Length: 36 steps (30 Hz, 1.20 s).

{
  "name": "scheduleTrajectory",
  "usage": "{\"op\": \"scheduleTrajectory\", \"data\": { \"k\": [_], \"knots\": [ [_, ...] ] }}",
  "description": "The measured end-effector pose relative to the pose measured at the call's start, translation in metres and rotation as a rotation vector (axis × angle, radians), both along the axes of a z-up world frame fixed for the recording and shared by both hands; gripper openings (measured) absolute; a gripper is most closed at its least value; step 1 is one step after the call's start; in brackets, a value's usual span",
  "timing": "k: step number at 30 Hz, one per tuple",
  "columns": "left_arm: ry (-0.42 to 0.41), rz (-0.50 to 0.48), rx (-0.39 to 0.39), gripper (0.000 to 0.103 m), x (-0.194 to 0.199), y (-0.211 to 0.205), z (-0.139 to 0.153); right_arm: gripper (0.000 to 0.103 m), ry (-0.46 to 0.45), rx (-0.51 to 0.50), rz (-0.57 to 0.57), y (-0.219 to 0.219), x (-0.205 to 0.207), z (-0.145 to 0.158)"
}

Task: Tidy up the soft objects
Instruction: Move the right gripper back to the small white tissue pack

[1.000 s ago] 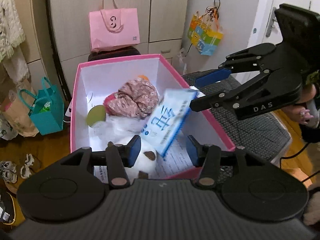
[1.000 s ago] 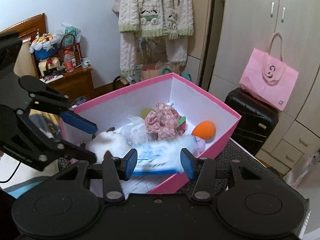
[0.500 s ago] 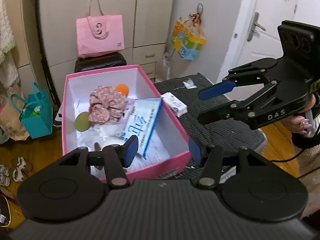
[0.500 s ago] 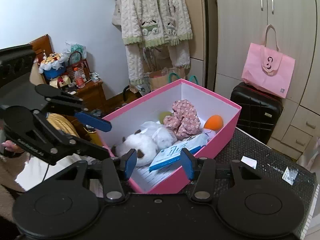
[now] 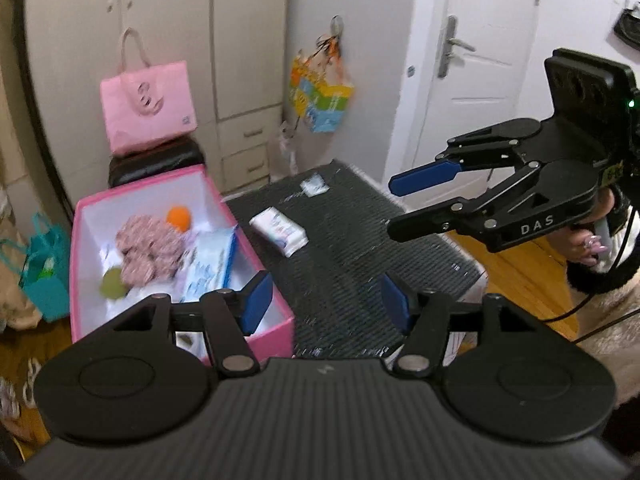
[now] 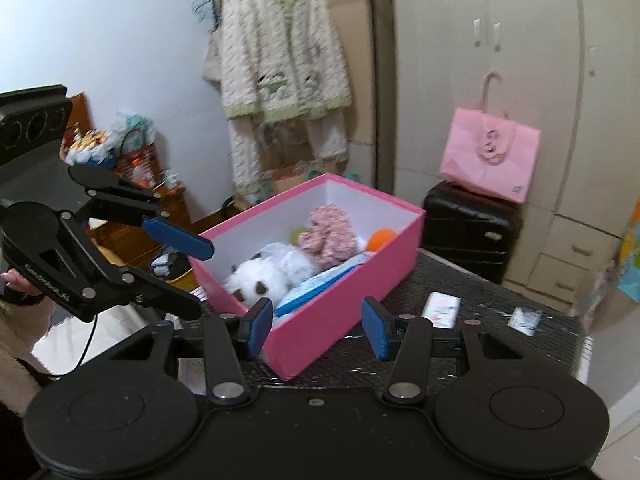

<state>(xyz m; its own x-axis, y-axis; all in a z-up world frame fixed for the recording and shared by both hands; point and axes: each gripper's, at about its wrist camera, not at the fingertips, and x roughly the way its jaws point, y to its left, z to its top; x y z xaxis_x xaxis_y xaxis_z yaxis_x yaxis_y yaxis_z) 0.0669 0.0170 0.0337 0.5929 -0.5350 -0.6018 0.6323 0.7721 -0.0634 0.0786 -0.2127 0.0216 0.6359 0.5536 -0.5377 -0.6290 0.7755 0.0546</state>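
Box (image 6: 344, 312) is hot pink outside, white inside, holding a pink floral cloth (image 6: 330, 236), orange ball (image 6: 381, 239), white plush (image 6: 260, 276) with brown patches and a light-blue pack (image 6: 316, 280); bench (image 5: 360, 248) is dark grey ribbed, gripper pads (image 5: 258, 300) blue.

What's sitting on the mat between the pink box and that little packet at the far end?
A white tissue pack lies there on the dark mat, between the pink box and the small packet; the left wrist view shows it best.
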Motion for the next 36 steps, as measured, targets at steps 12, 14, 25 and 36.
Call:
{"op": "scheduleTrajectory", "data": {
  "k": [12, 14, 25, 36],
  "knots": [
    [-0.134, 0.088, -0.076, 0.06, 0.021, -0.058, -0.001, 0.057, -0.033, 0.031, -0.056, -0.05, 0.007, -0.027],
    [-0.119, 0.106, -0.089, 0.06, 0.032, -0.068, -0.006, 0.058, -0.021, 0.045, -0.064, -0.056, 0.013, -0.034],
    [-0.05, 0.282, -0.091, 0.063, 0.09, -0.114, -0.052, 0.061, -0.089, -0.047, -0.153, -0.072, 0.06, -0.074],
    [0.015, 0.409, -0.036, 0.062, 0.141, -0.138, -0.105, 0.077, -0.039, 0.017, -0.134, -0.053, 0.112, -0.139]
  ]
}}
